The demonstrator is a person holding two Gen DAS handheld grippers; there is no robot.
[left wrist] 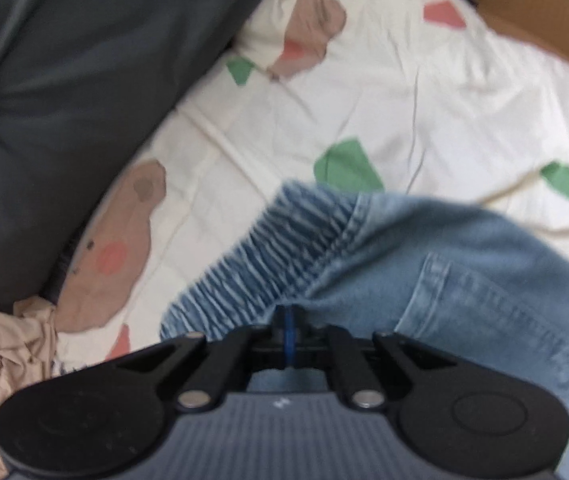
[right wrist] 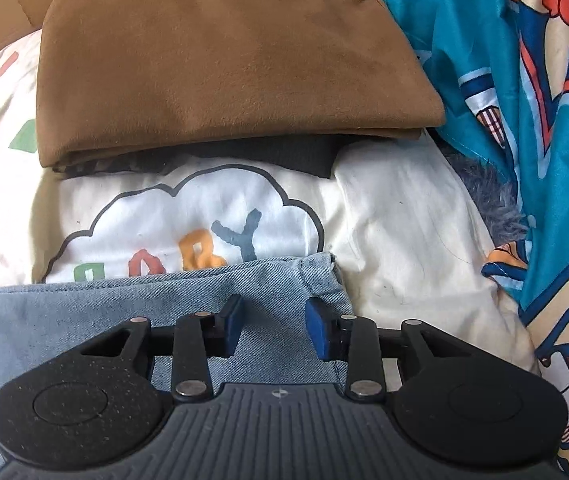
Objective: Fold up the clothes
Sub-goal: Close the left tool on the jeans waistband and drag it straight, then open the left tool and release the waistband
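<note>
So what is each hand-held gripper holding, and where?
Left hand-held gripper pinches the jeans at the elastic waistband. Right hand-held gripper is open, holding nothing.

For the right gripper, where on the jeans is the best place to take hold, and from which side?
Grip the jeans at the hemmed corner just ahead of the open right gripper. Come from above, pads either side of the edge: the denim lies flat on the sheet, and only that stitched edge offers something to pinch. The left gripper is shut on the elastic waistband, so this would hold the far end.

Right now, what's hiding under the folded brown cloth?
A black garment pokes out beneath the brown cloth, on the white cloud-print fabric. The rest underneath is covered.
</note>
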